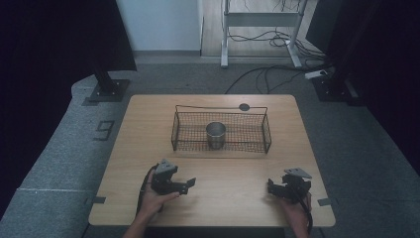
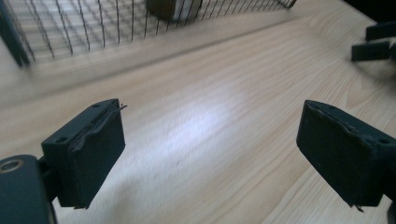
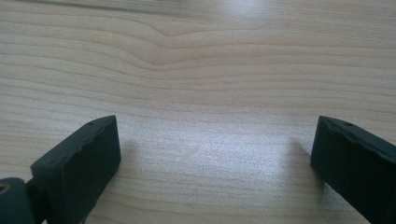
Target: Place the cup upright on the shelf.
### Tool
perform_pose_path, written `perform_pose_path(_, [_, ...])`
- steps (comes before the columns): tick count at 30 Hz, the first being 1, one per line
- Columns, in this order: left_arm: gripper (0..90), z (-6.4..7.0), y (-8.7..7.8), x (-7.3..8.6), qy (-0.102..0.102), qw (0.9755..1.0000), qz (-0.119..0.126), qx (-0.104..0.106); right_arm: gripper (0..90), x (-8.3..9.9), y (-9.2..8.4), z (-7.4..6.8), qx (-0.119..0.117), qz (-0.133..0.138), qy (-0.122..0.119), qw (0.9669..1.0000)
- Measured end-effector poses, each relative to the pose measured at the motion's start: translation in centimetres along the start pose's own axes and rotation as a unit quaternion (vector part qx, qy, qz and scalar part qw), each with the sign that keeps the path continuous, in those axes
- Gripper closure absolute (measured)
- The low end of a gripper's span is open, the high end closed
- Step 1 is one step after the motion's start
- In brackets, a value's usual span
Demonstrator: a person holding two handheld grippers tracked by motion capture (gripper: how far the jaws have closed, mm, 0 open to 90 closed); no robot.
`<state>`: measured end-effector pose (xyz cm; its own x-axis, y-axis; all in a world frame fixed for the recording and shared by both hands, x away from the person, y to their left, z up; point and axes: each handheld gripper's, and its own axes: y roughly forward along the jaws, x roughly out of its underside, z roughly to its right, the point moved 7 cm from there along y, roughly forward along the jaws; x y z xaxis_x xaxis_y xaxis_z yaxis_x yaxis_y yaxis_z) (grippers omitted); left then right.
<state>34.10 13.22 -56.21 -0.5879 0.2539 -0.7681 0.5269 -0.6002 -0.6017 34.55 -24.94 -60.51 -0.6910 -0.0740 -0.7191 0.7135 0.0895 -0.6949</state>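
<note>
A black wire basket (image 1: 267, 130) stands at the back middle of the wooden table (image 1: 218, 208), with a small metal cup (image 1: 216, 135) upright inside it. My left gripper (image 1: 187, 184) rests low over the front left of the table, held in a hand, its jaws open and bare wood between them. In the left gripper view the left gripper (image 2: 210, 156) faces the wire basket (image 2: 70, 28) and the metal cup (image 2: 173, 8) at the top edge. My right gripper (image 1: 271, 187) sits at the front right, open over bare wood, as the right gripper view shows (image 3: 215, 168).
A dark round mark (image 1: 244, 106) lies on the table behind the basket. Beyond the table are a black stand base (image 1: 106, 89) at the left, cables (image 1: 267, 74) on the floor and a white frame (image 1: 260, 20). The right gripper's jaws (image 2: 373, 44) show at the far right of the left gripper view.
</note>
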Motion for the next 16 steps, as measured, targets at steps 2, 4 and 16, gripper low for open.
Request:
perform_pose_path(2, [8.1, -0.2, 0.0, 0.5, -0.007, 1.0, 0.0, 0.0, 1.5, 0.0, 0.0, 0.0, 0.0, 0.0, 0.0, 1.0])
perform_pose_path(4, [8.3, -0.4, 0.0, 0.9, -0.006, 0.9999, -0.007, -0.006, 1.5, 0.0, 0.0, 0.0, 0.0, 0.0, 0.0, 1.0])
perform_pose_path(16, [9.0, -0.9, 0.1, 1.5, -0.017, 0.9997, -0.005, -0.017, 1.5, 0.0, 0.0, 0.0, 0.0, 0.0, 0.0, 1.0])
